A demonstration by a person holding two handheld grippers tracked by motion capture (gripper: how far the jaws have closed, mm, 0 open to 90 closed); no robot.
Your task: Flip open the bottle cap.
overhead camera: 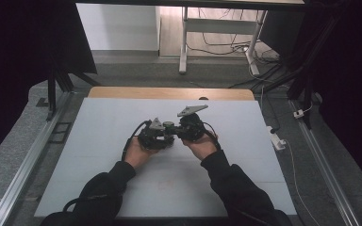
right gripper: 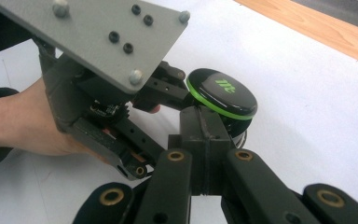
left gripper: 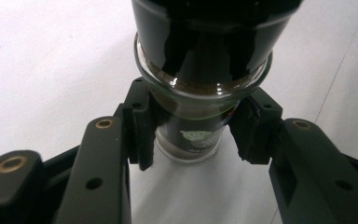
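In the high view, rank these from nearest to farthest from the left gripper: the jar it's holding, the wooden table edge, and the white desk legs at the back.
1. The jar: clamped in the left gripper, mid-table.
2. The wooden table edge: beyond the white mat, toward the back.
3. The white desk legs: farthest, on the floor past the table.

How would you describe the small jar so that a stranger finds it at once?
On the white table, look between the two hand-held grippers. The left gripper clamps a small glass jar of brown powder. Its black lid with a bright green ring sets it apart from the black tools.
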